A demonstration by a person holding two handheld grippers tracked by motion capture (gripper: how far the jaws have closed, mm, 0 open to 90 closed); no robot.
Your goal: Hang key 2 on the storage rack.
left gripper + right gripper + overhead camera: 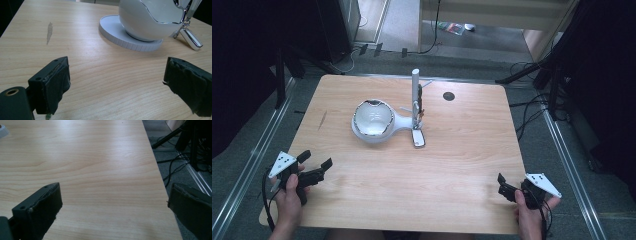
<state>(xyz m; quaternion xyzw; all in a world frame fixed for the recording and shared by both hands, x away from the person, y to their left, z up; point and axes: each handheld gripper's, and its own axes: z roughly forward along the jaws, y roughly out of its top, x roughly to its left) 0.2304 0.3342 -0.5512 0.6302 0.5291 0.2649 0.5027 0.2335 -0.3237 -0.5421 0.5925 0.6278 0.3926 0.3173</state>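
A white egg-shaped bowl (373, 119) with a chrome rim sits on a round white base (117, 35) at the middle of the wooden table (462, 160). Beside it rises a white post (415, 92), from which a small silver fob (418, 138) hangs down to the tabletop on a chain. In the left gripper view the bowl (150, 20) and fob (192, 38) lie ahead. My left gripper (316, 160) hovers open at the table's near left corner, nothing between its jaws (117, 82). My right gripper (504, 186) is open and empty at the near right, over bare wood by the right edge (112, 207).
A small black round grommet (448, 96) marks the table's far side. A grey smear (49, 32) lies on the wood left of the bowl. Cables and dark stand legs (537, 75) cover the floor right of the table, and a metal rail (567, 160) runs along it.
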